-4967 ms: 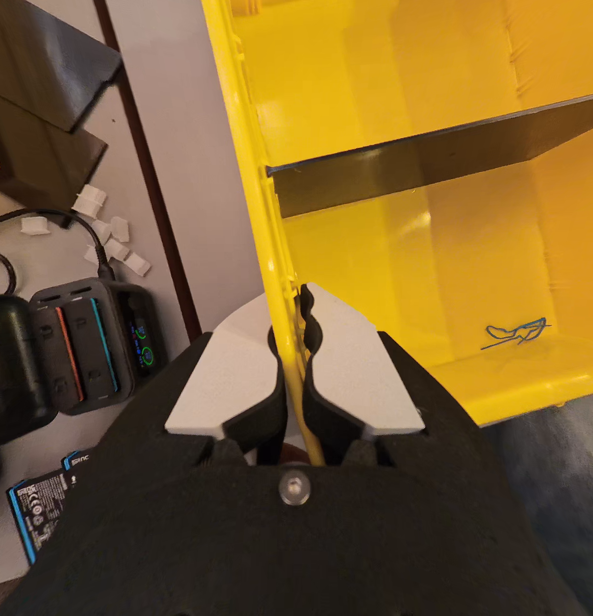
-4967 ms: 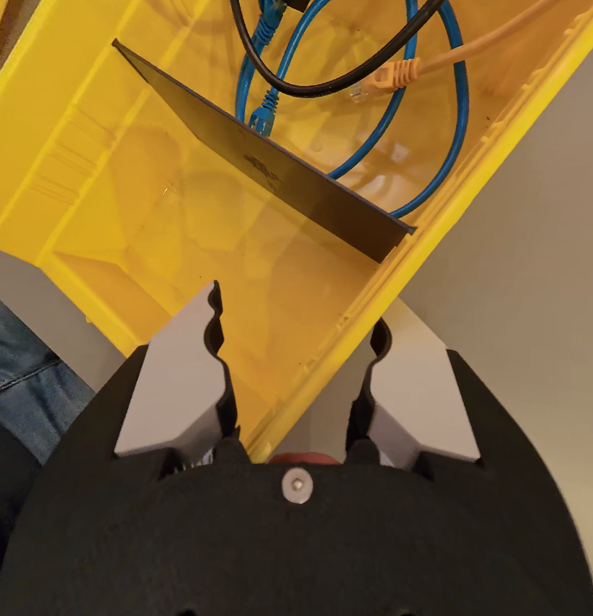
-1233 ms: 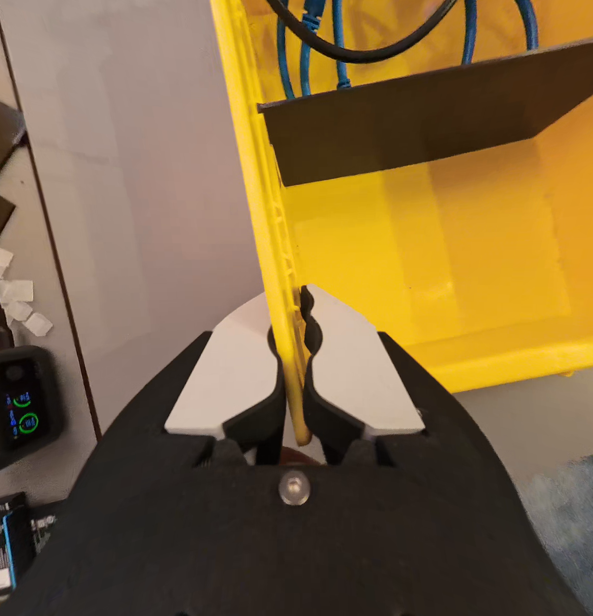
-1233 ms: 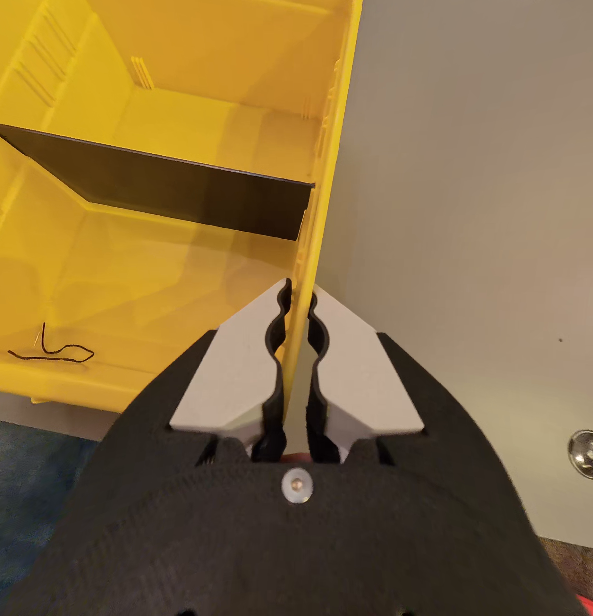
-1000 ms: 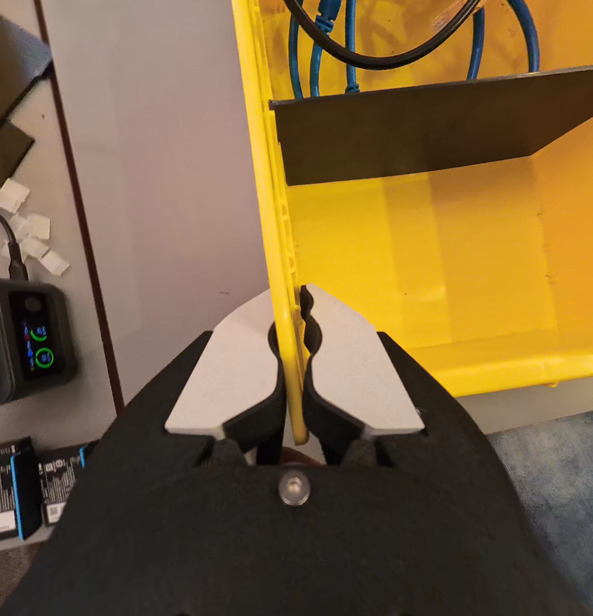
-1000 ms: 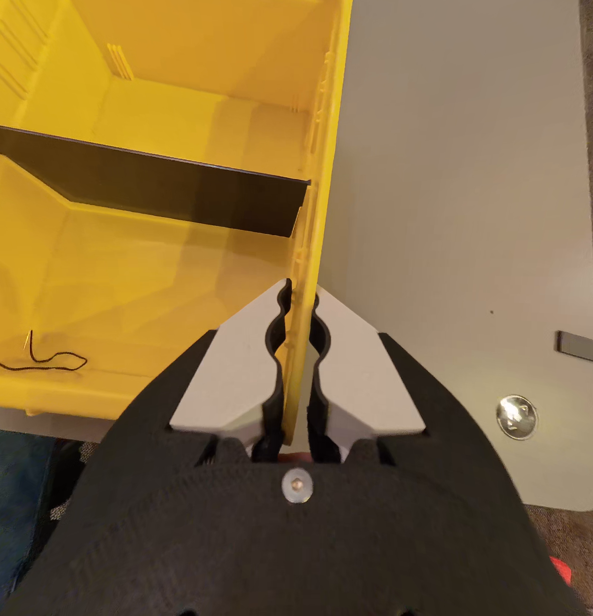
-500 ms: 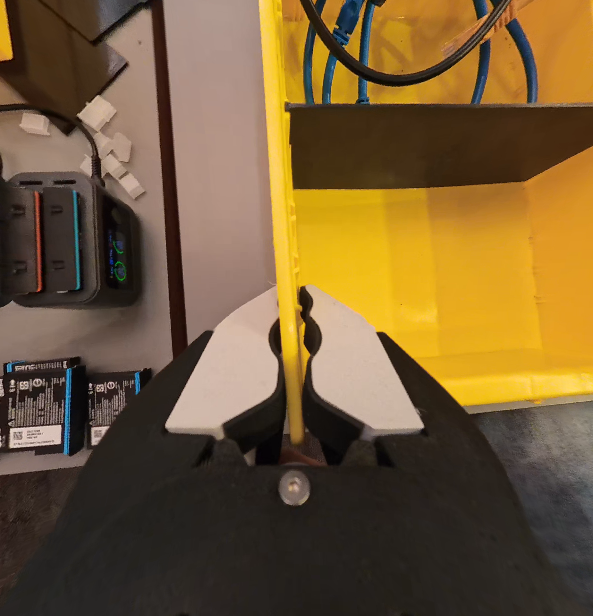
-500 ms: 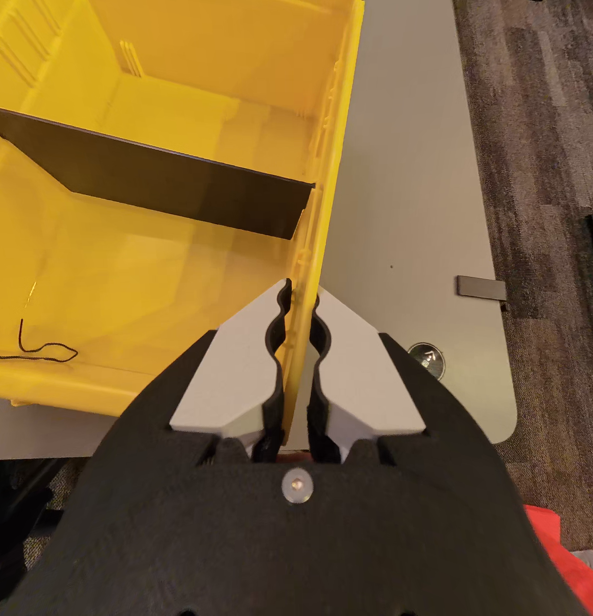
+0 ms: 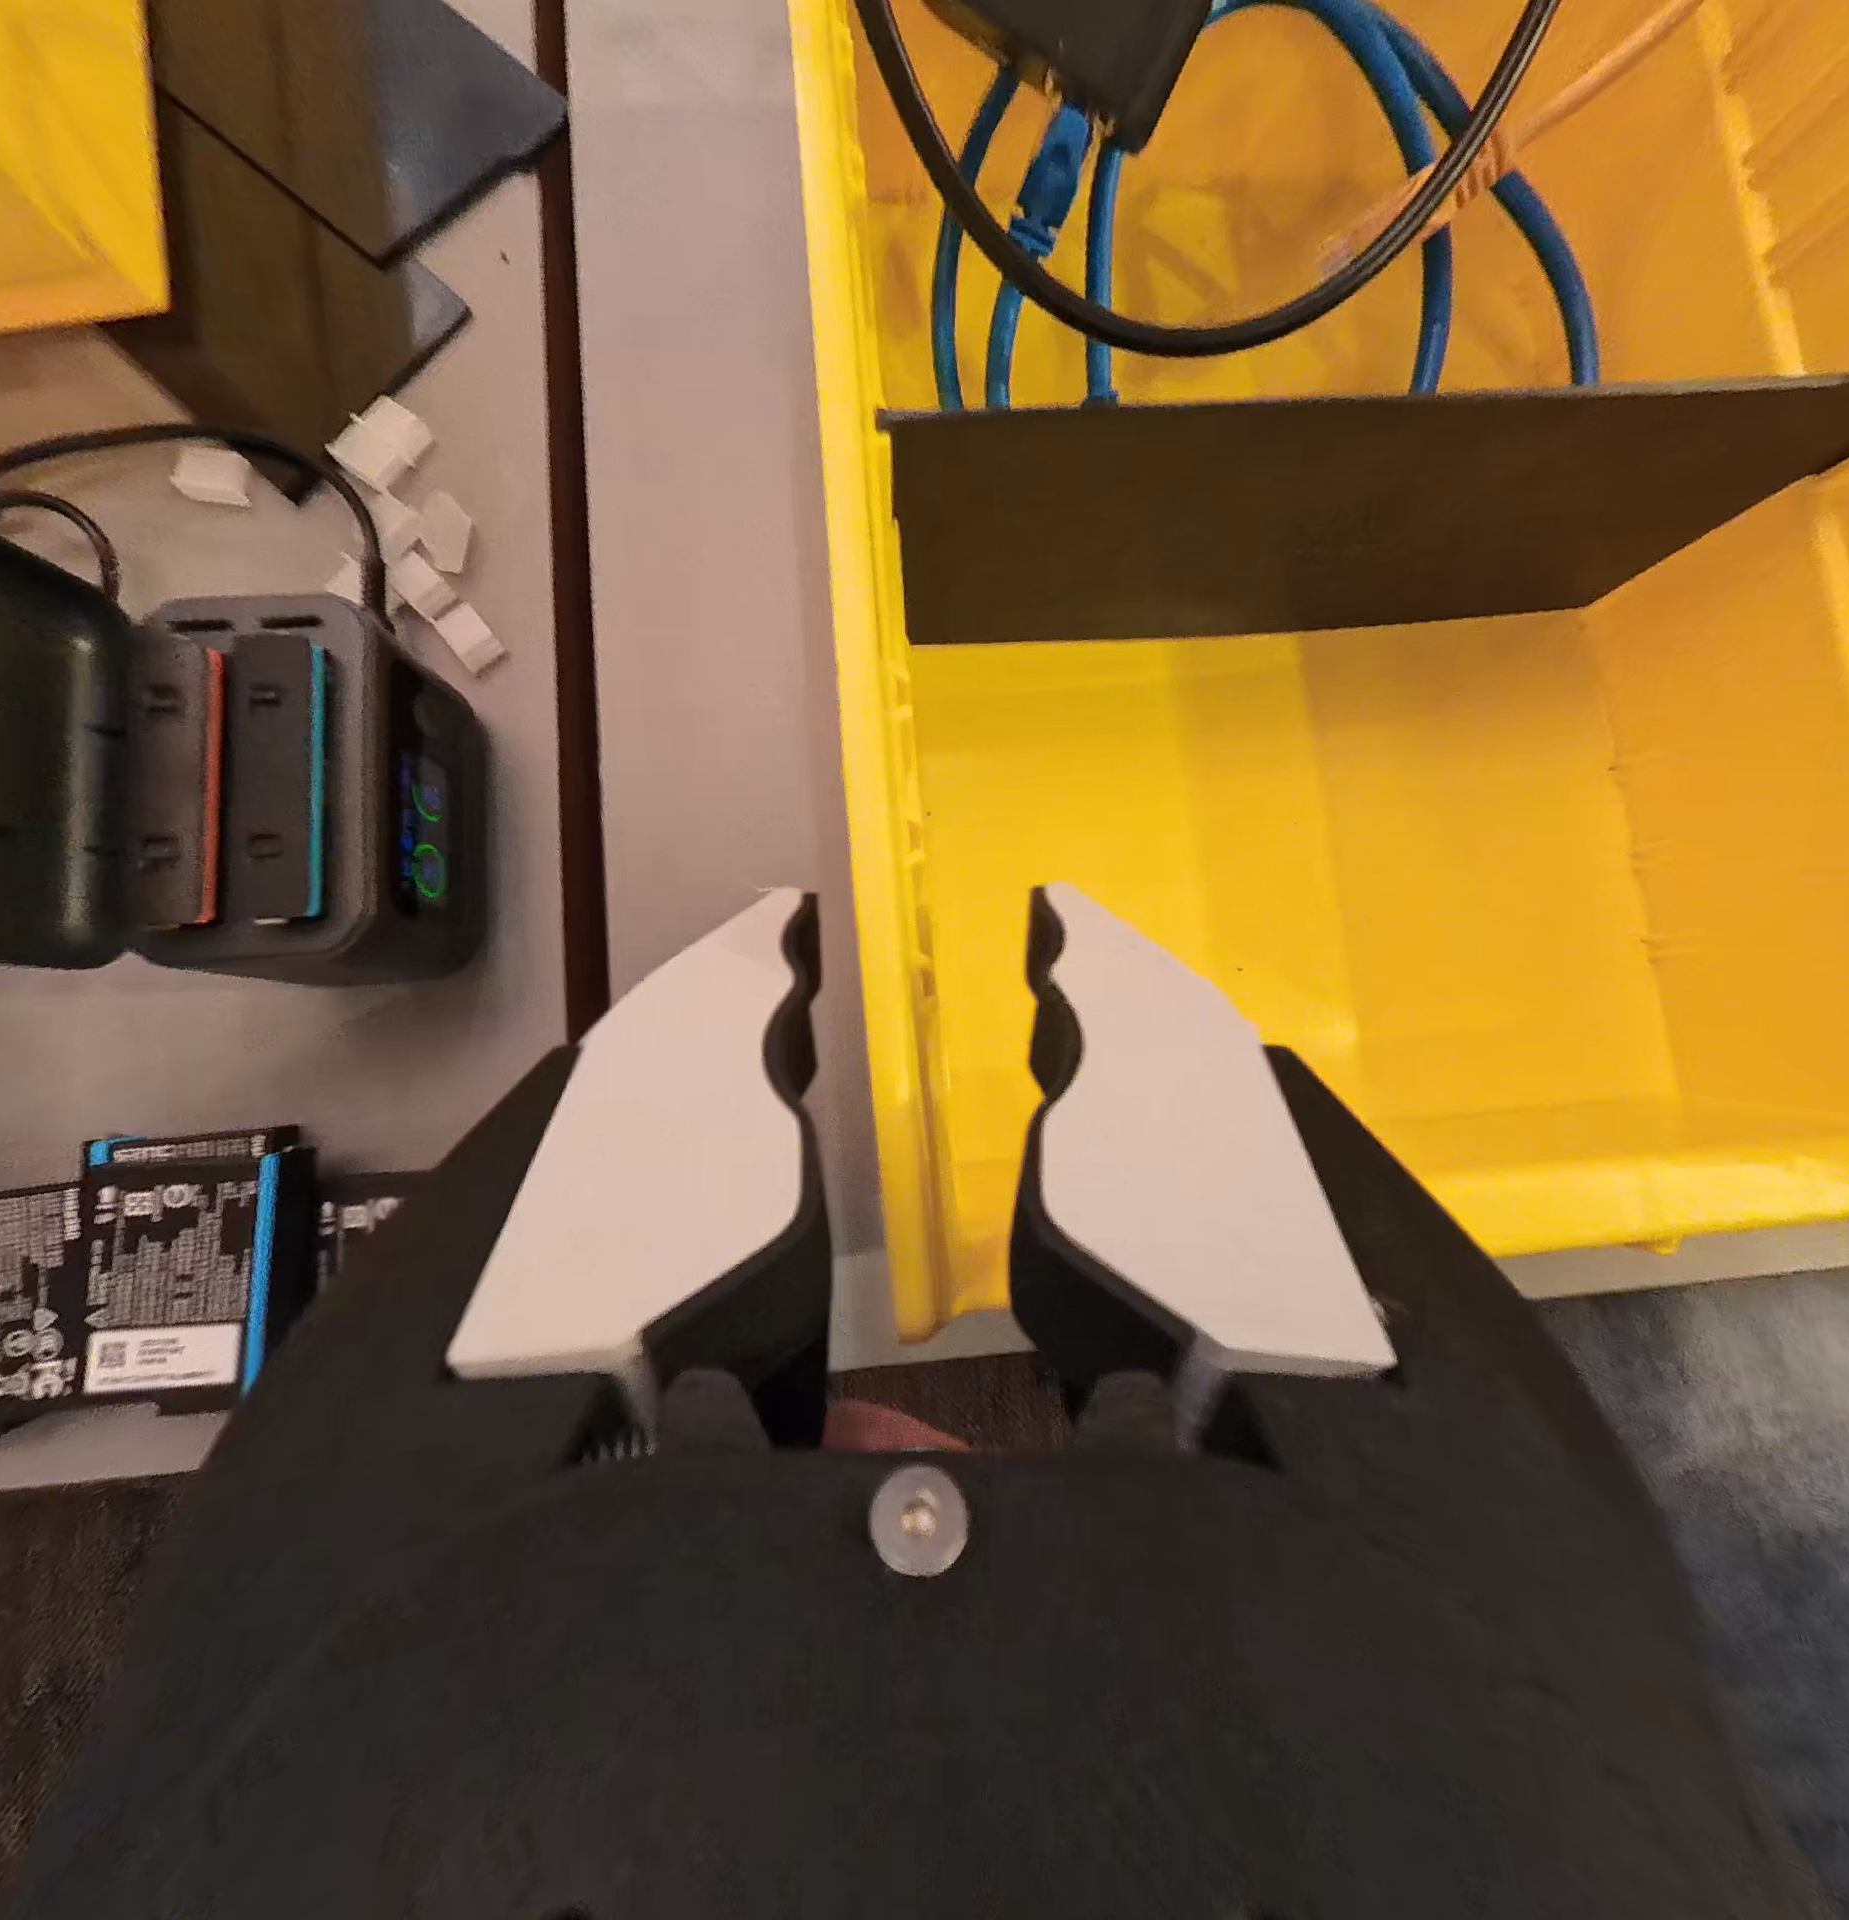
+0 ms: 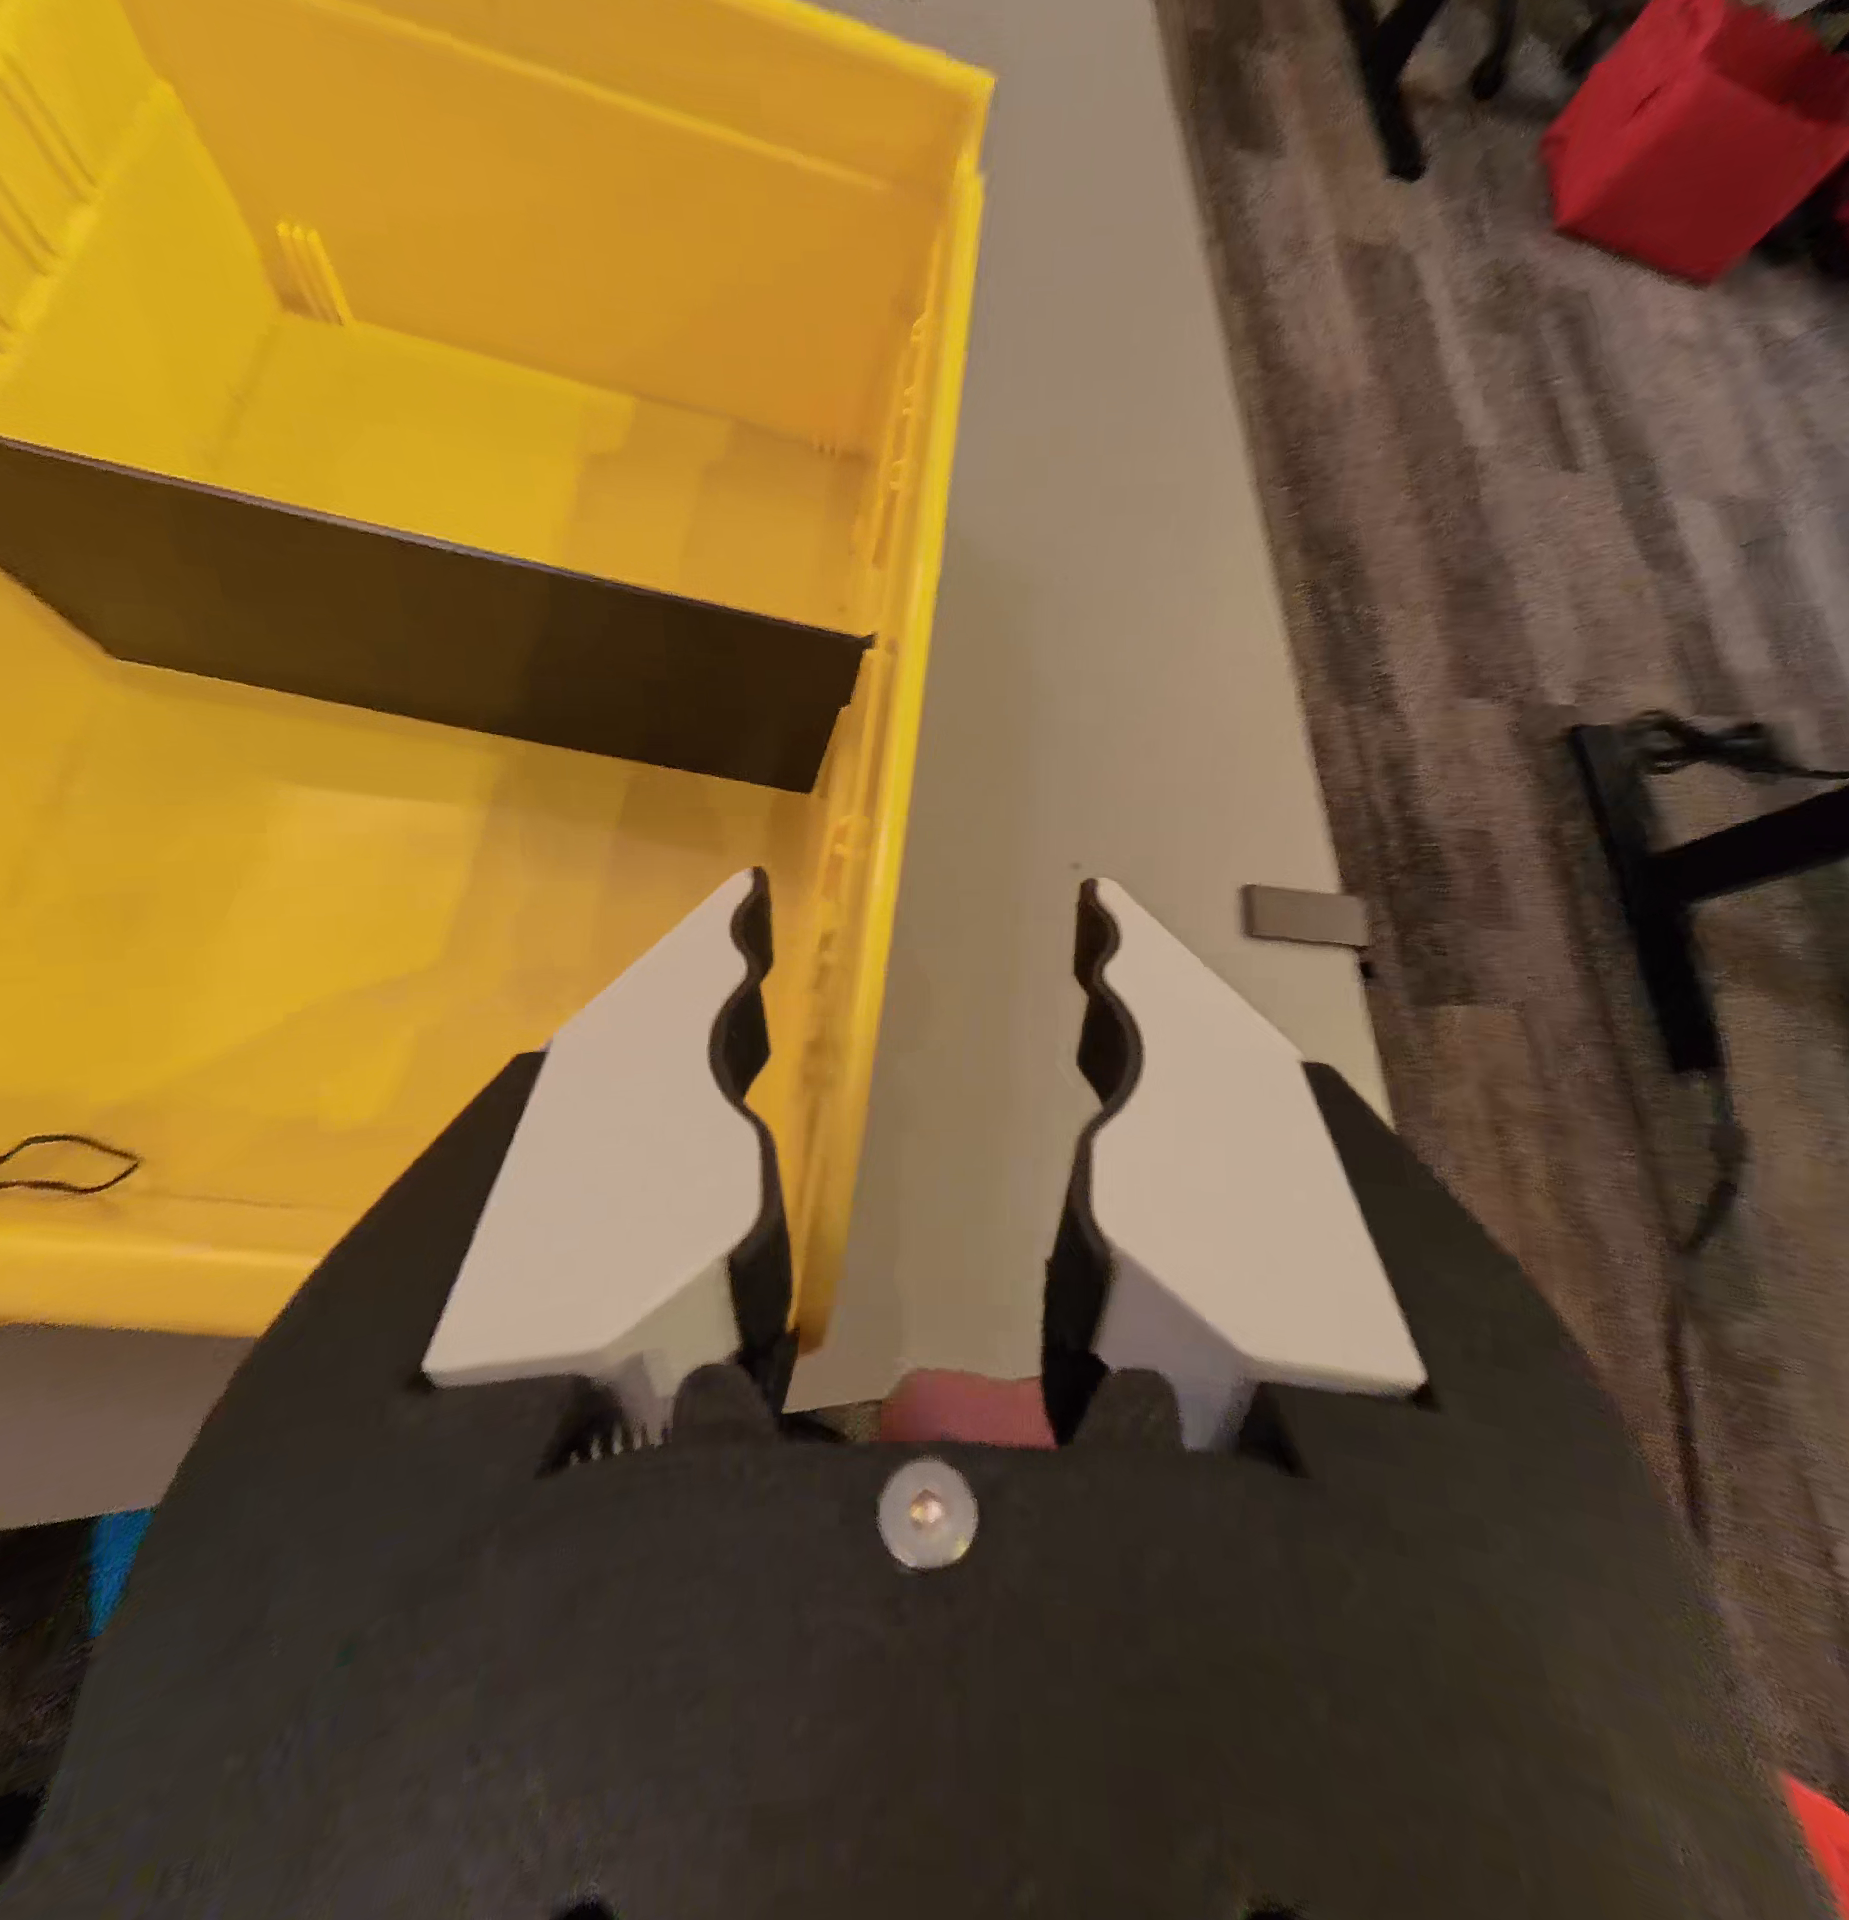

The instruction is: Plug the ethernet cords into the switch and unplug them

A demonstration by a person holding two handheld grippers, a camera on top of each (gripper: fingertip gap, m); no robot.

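A yellow bin (image 9: 868,727) sits on a grey table, split by a black divider (image 9: 1367,520). Behind the divider lie the black switch (image 9: 1076,42), blue ethernet cords (image 9: 1107,291), an orange cord (image 9: 1439,177) and a black cable (image 9: 1159,322). My left gripper (image 9: 925,914) is open, its fingers straddling the bin's left wall. My right gripper (image 10: 920,894) is open, straddling the bin's right wall (image 10: 899,727); the divider (image 10: 432,634) shows there too. The near compartment holds only a thin thread (image 10: 58,1164).
Left of the bin are a battery charger (image 9: 307,800), black battery packs (image 9: 120,1268), small white clips (image 9: 421,540) and dark boxes (image 9: 307,208). The table's right edge (image 10: 1315,831) drops to wood-look floor with a red object (image 10: 1699,135) and a black stand (image 10: 1668,862).
Both grippers were shut on the bin's side walls, carrying it toward the table's near edge; now both have opened and let go of the walls, and the bin rests on the table.
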